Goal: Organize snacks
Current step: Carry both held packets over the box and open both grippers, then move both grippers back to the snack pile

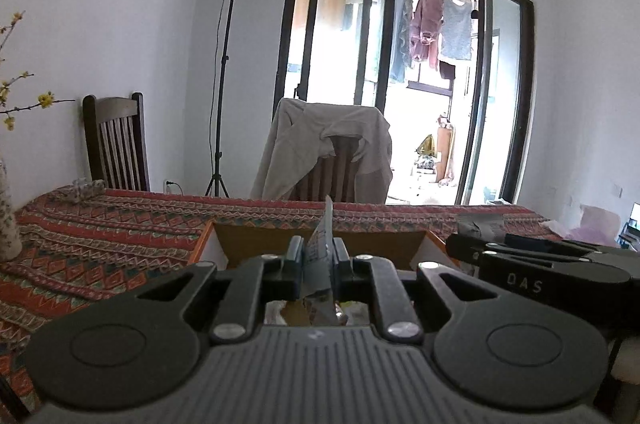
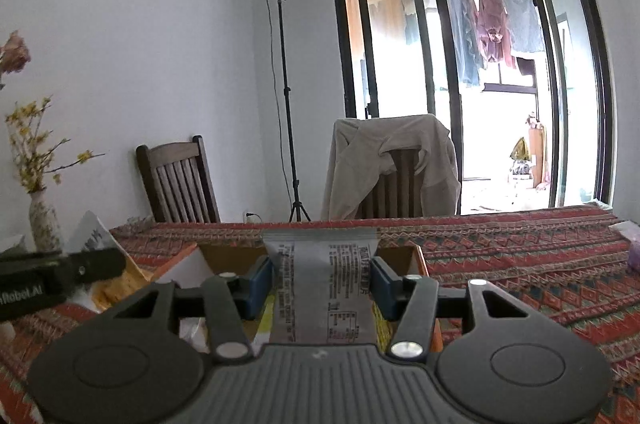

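My left gripper (image 1: pixel 317 266) is shut on a thin snack packet (image 1: pixel 325 238), held edge-on above an open cardboard box (image 1: pixel 320 238). My right gripper (image 2: pixel 322 278) is shut on a grey snack packet (image 2: pixel 322 284) with printed text, held flat between the blue pads over the same box (image 2: pixel 418 258). The right gripper shows in the left wrist view (image 1: pixel 540 260) at the right. The left gripper shows in the right wrist view (image 2: pixel 60 274) at the left, with a white and yellow packet (image 2: pixel 100 240) in it.
The box stands on a table with a red patterned cloth (image 2: pixel 520 264). A vase with yellow flowers (image 2: pixel 42 220) stands at the left. Two chairs (image 1: pixel 116 144), one draped with a beige garment (image 1: pixel 328 148), stand behind the table, and a lamp stand (image 1: pixel 224 64) by the wall.
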Motion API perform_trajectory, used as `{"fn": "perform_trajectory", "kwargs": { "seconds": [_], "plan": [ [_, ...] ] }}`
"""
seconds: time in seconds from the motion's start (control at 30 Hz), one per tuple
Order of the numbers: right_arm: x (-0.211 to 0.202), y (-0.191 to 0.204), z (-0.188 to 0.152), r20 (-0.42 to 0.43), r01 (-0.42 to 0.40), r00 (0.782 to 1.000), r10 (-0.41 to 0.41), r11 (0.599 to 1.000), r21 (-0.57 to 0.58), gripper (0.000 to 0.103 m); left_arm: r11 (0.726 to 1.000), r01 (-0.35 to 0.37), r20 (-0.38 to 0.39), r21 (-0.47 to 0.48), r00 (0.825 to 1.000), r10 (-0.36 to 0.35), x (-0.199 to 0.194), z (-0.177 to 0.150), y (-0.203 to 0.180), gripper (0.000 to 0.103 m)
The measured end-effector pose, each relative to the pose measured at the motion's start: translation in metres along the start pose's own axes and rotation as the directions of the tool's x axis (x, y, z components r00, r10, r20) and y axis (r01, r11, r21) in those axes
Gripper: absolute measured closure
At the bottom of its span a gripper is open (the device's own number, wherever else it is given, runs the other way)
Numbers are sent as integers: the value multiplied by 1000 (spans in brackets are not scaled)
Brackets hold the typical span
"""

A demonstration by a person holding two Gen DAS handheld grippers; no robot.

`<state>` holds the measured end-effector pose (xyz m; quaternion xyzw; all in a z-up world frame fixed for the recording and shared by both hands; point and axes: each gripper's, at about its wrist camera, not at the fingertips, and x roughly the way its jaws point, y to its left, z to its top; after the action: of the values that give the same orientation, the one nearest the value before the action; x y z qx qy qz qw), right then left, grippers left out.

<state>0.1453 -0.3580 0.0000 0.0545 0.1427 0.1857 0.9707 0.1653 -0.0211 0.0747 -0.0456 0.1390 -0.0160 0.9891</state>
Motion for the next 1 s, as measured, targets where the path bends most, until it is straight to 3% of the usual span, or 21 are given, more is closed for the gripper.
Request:
{"fn": "perform_trajectory", "kwargs": {
  "seconds": [0.2, 0.33, 0.63, 0.67, 0.7, 0.73, 0.77, 0.83, 0.9, 1.0],
  "plan": [
    [40, -5, -3, 7, 29, 1000, -29, 999, 22, 51, 998, -40, -14, -43, 999, 40, 46, 9, 8, 89],
    [51, -8, -18, -12, 33, 999, -33, 999, 9, 51, 997, -70, -27, -43, 997, 69, 64, -4, 13, 89],
    [60, -6, -34, -61, 41, 997, -41, 999, -9, 49, 996, -81, -69, -30, 994, 79, 74, -23, 25, 86],
    [61, -6, -35, -64, 41, 997, -42, 999, -8, 45, 996, -75, -71, -43, 995, 71, 74, -24, 28, 83],
    [61, -6, -36, -65, 44, 997, -45, 999, -5, 33, 996, -63, -76, -55, 995, 59, 73, -26, 31, 70],
    [61, -6, -37, -63, 50, 997, -50, 999, -3, 20, 996, -59, -80, -72, 995, 54, 74, -25, 35, 51],
    [59, -8, -38, -59, 57, 997, -57, 998, -3, 14, 994, -63, -73, -93, 996, 56, 72, -25, 38, 41],
    [59, -8, -39, -50, 62, 997, -62, 998, 5, 0, 989, -81, -38, -121, 996, 77, 66, -24, 42, 2],
    [59, -9, -40, -54, 60, 997, -60, 998, 9, 0, 983, -108, 11, -145, 994, 111, 59, -25, 43, 0],
    [61, -10, -40, -61, 67, 996, -66, 998, 5, 0, 983, -105, 21, -148, 994, 110, 56, -24, 42, 0]
  ]
}}
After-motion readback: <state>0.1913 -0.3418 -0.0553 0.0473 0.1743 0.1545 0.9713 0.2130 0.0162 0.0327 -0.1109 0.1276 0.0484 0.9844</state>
